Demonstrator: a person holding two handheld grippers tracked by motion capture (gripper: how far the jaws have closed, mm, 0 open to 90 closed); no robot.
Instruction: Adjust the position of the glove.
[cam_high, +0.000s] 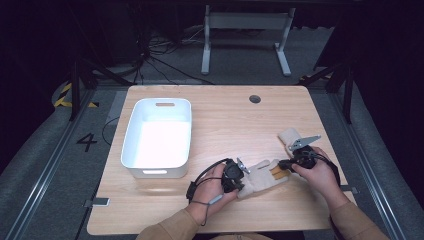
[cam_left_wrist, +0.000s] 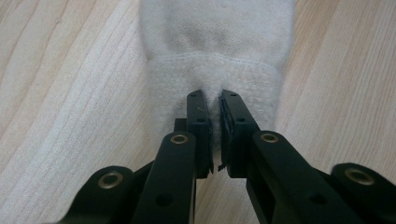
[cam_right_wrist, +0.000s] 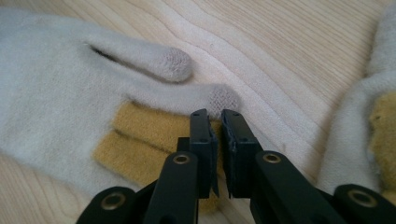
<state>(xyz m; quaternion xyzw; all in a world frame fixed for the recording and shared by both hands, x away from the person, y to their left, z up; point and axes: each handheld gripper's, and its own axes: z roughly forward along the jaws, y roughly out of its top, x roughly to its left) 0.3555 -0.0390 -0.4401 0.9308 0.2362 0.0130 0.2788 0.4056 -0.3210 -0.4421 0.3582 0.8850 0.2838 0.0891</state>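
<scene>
- Left gripper (cam_left_wrist: 213, 100) pinching the cuff of the cream glove (cam_high: 261, 175).
- Right gripper (cam_right_wrist: 214, 116) clamped on a yellow fingertip (cam_right_wrist: 154, 128).
- Glove flat on the table (cam_high: 225, 120), right of the white bin (cam_high: 157, 137).

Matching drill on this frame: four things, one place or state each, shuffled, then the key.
1 left gripper
2 right gripper
3 white bin
4 second glove

A lies beyond the person's right hand
B shut on the glove at its cuff
C on the table's left half
D shut on the glove's yellow fingertip

1-B, 2-D, 3-C, 4-A
</scene>
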